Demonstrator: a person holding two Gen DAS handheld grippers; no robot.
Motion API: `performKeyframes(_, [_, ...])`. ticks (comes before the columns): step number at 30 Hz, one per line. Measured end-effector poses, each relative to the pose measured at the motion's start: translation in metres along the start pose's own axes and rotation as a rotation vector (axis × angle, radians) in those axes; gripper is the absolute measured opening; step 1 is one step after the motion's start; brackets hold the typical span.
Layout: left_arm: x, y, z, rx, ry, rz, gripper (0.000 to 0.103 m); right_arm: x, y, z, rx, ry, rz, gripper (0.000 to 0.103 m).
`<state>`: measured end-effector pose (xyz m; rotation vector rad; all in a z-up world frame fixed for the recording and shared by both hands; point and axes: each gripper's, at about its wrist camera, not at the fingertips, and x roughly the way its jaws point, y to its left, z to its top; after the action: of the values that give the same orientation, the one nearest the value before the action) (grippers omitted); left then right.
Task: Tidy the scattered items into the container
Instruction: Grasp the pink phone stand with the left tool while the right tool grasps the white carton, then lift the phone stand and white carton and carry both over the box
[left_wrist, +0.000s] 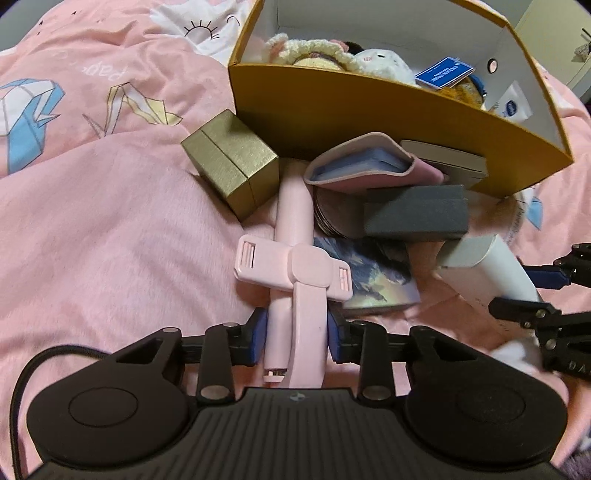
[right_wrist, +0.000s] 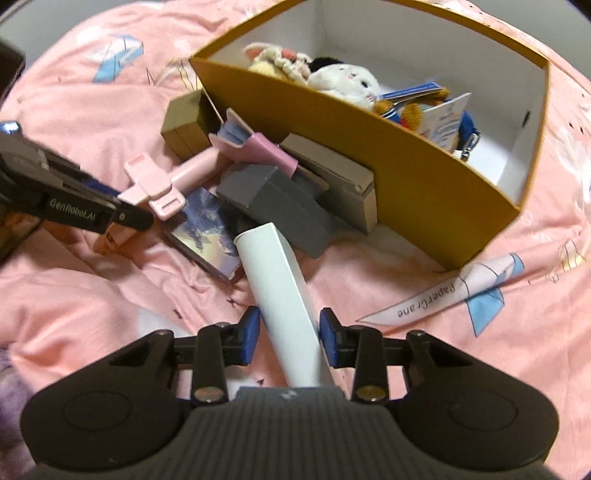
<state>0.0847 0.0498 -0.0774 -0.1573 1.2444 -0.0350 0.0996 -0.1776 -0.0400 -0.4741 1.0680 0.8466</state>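
The pink phone holder (left_wrist: 295, 280) lay on the bedspread (left_wrist: 110, 229) in front of the yellow box (left_wrist: 388, 118), its stem running up beside the gold box (left_wrist: 232, 166), and its lower arm was taken between the jaws of the left gripper (left_wrist: 295, 332), the blue pads closed against both sides of it. It was judged to be light, rigid and smooth plastic, likely to swing at its joints, so a hold on the straight arm below the cross clamp was thought soundest. The white tube (right_wrist: 284, 295) lay slanted just to the right, its far end resting against the grey block (right_wrist: 273, 206); it stood between the jaws of the right gripper (right_wrist: 290, 339), which were narrowed about it, though a small gap seemed to be left at each pad, so a firm grip could not be confirmed. It was judged light, hollow and easily crushed, best held at mid-length. A picture card (right_wrist: 207, 229), a pink pouch (right_wrist: 243, 144) and a flat carton (right_wrist: 332, 173) were crowded against the box wall, and soft toys (right_wrist: 343, 81) were already inside.
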Motion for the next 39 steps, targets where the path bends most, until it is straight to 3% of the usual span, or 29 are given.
performKeyframes(4, [-0.010, -0.001, -0.005, 0.003, 0.026, -0.013, 0.037, -0.008, -0.009, -0.003, 0.054, -0.013, 0.017, 0.037])
performKeyframes(11, [0.009, 0.002, 0.001, -0.022, 0.080, 0.031, 0.038, -0.011, -0.030, -0.003, 0.154, -0.033, -0.020, 0.034])
performKeyframes(19, [0.024, -0.015, -0.001, 0.073, 0.106, 0.111, 0.035, 0.000, -0.038, -0.001, 0.197, -0.037, -0.033, 0.033])
performKeyframes(29, [-0.007, -0.013, -0.013, 0.068, -0.036, 0.099, 0.034, -0.018, -0.038, -0.003, 0.215, -0.065, -0.049, 0.030])
performKeyframes(39, [-0.048, -0.014, -0.010, 0.037, -0.194, 0.039, 0.031, -0.054, -0.041, -0.002, 0.251, -0.143, -0.045, 0.029])
